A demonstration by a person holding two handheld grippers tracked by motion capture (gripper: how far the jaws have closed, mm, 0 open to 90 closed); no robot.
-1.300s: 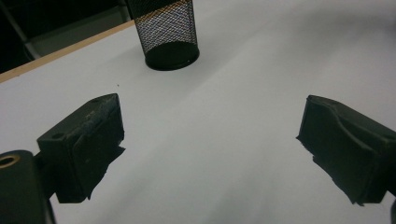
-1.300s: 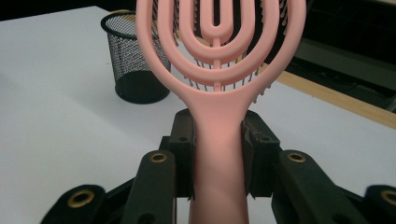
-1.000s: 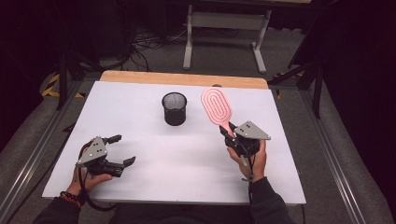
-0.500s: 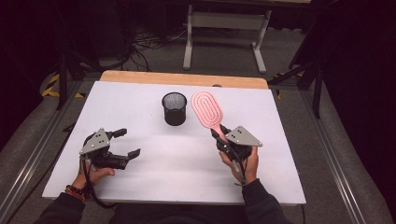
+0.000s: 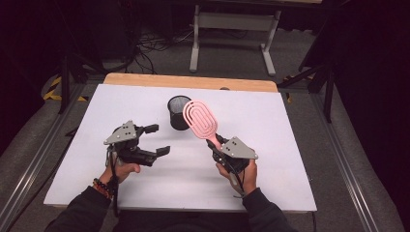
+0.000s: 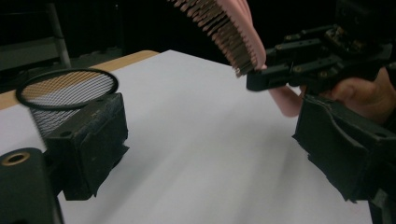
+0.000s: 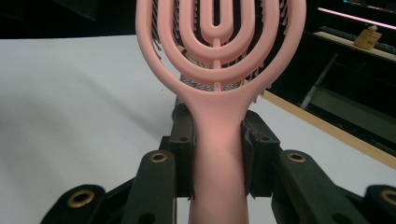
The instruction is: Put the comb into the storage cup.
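Hairbrush (image 5: 200,121), pink, vented plastic, looks light and stiff; I have it by the handle, right gripper (image 5: 220,151) fingers closed on it, head raised above the desk (image 5: 290,125); left gripper (image 5: 157,140) fingers spread, empty; mesh cup (image 5: 177,113) stands just behind, nearest obstacle.

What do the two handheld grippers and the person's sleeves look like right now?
Both the left gripper and the right gripper are black, two-jawed, with brass-coloured pivot rings and a grey three-cornered plate on top. A dark cable trails from each. The sleeves are dark, and a beaded bracelet circles the left wrist.
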